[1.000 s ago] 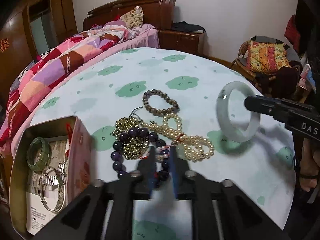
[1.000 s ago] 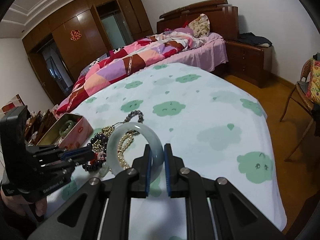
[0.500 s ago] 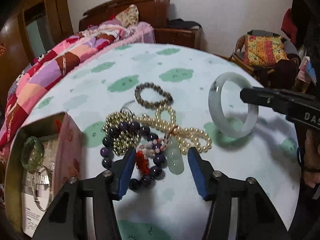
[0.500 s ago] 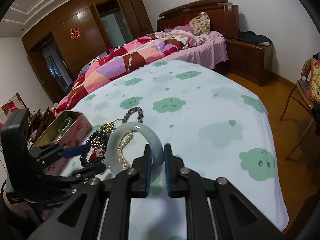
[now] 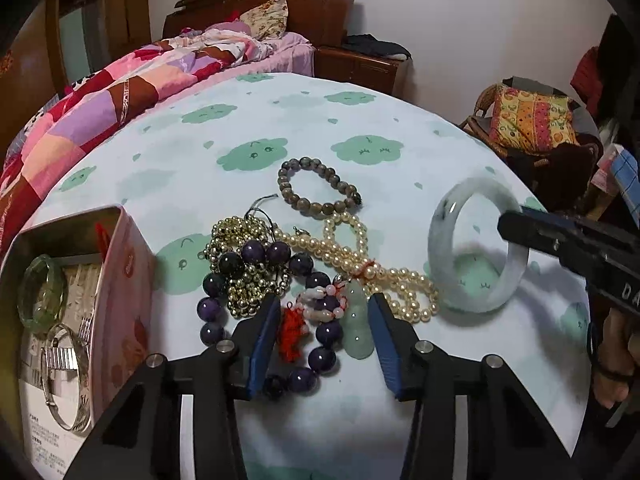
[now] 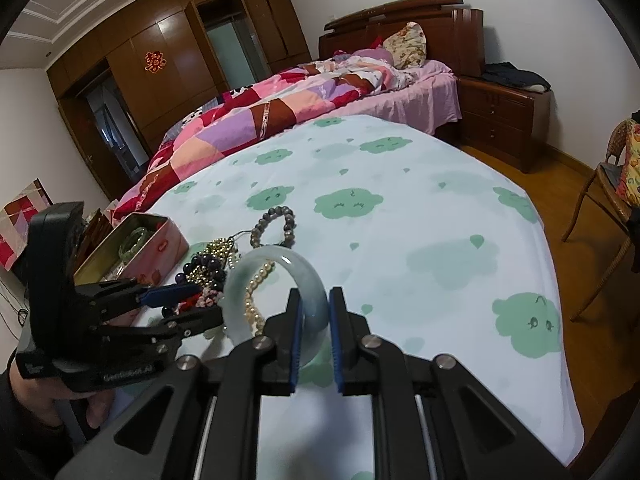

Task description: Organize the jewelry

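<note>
Left gripper: jaws just closing, still apart around one jade pendant and red tassel, near edge of sheet. Right gripper: clamped on one pale bangle, raised. Five bead strands heaped mid-sheet, tangled. One tin, left edge, partly cut off.

Beyond your cloud-print sheet, you've got a bed with a patchwork quilt, a floral pillow against the wooden headboard, a nightstand beside it, a wardrobe behind.
</note>
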